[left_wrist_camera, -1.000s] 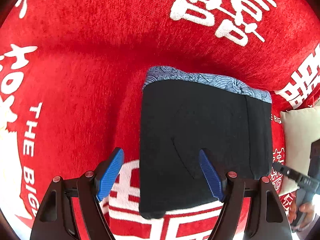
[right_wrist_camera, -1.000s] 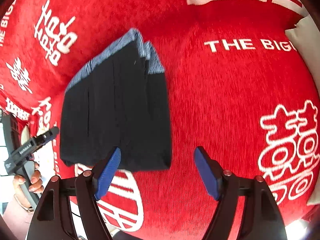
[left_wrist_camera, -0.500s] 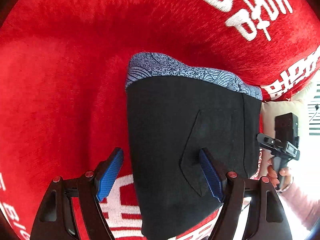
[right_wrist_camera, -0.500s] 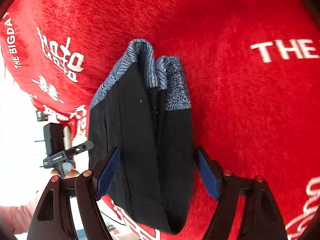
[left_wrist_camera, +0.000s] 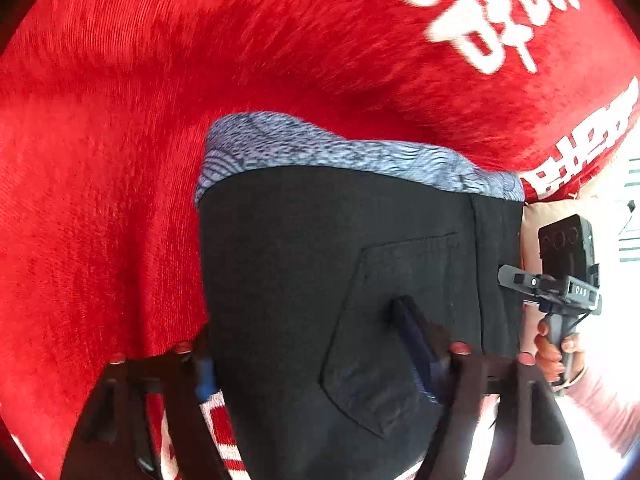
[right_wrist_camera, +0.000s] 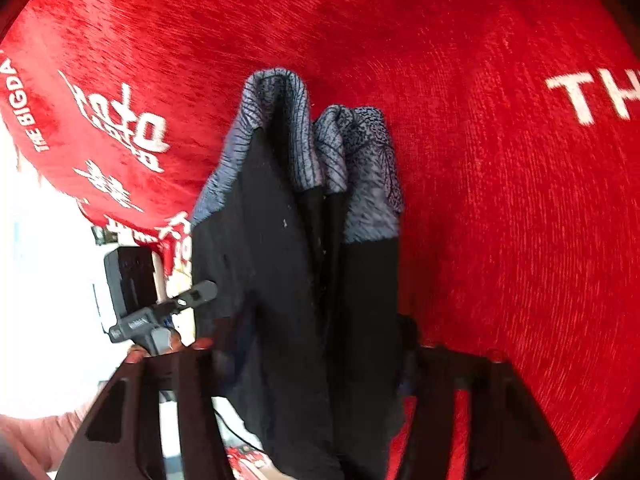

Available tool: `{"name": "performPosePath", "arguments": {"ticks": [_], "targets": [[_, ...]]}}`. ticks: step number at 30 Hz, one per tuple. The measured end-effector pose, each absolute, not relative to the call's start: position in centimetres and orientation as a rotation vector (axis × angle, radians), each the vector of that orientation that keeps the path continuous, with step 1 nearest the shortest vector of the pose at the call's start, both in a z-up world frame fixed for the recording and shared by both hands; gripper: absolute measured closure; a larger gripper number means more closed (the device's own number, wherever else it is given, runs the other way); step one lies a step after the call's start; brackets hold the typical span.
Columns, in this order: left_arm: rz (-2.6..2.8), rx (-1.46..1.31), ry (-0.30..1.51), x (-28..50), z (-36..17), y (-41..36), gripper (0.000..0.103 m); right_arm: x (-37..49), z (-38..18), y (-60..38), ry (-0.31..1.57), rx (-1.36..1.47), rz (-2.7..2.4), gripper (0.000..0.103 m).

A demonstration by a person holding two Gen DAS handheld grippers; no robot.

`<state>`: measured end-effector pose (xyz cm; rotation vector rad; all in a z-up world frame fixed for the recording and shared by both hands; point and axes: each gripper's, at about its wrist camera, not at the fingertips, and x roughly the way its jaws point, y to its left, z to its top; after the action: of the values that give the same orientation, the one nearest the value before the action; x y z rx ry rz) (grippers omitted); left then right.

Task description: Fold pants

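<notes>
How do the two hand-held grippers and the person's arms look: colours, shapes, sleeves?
Each black hand-held gripper, left and right, has black plastic finger frames with small red rivets; the left's fingers carry ribbed blue pads. Seen across, each has a boxy black top. The sleeves are pale pink.

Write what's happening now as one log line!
folded pants on red blanket | left gripper open astride | right gripper open astride

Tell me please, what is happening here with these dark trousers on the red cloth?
A person is folding black pants with a blue-grey patterned band on a red plush blanket with white lettering, holding a two-finger gripper in each hand. The left gripper straddles the near edge of the folded pants, and the right gripper straddles their other side. Both views are blurred, so whether the fingers have closed on the fabric cannot be told.
</notes>
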<state>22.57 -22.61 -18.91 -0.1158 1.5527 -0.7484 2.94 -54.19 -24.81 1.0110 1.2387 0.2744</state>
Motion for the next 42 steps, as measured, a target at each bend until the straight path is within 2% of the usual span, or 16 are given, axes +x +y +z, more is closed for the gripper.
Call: {"name": "performPosePath", "arguments": {"ticks": [1, 4, 16, 21, 26, 29, 32, 33, 40, 42], "targets": [[-0.751, -0.116, 1.543, 22.4, -18.4, -22.5, 0.041, 2.7, -24.5, -54.2, 1.226, 1.028, 0.275, 0.055], [-0.753, -0.175, 1.531, 22.2, -16.9, -21.7, 0.048, 1.8, -23.5, -54.6, 1.189, 1.085, 0.279, 0.058], [-0.773, -0.154, 1.489, 16.6, -12.2, -20.5, 0.048, -4.1, -19.0, -54.0, 1.169, 1.119, 0.309, 0.058], [-0.767, -0.152, 1.513, 13.2, -13.1, -19.5, 0.048, -7.7, -18.4, -53.0, 1.191, 1.096, 0.287, 0.058], [-0.741, -0.129, 1.553, 10.4, -15.9, -17.8, 0.047, -10.6, -20.4, -52.4, 1.237, 1.066, 0.255, 0.058], [-0.708, -0.113, 1.531, 9.6, -17.2, -17.4, 0.038, -11.6, -22.0, -52.0, 1.265, 1.01, 0.229, 0.055], [-0.647, -0.091, 1.519, 9.6, -17.0, -17.2, 0.025, -12.0, -22.0, -51.7, 1.25, 0.993, 0.211, 0.05], [-0.615, -0.075, 1.508, 9.6, -16.8, -17.1, 0.024, -12.0, -21.8, -51.7, 1.256, 0.978, 0.2, 0.047], [-0.471, 0.12, 1.42, 8.6, -14.2, -17.6, 0.023, -11.8, -19.4, -50.5, 1.335, 0.752, 0.042, 0.04], [-0.433, 0.191, 1.412, 8.0, -13.8, -18.0, 0.023, -11.9, -18.9, -50.2, 1.355, 0.705, -0.032, 0.034]]}}
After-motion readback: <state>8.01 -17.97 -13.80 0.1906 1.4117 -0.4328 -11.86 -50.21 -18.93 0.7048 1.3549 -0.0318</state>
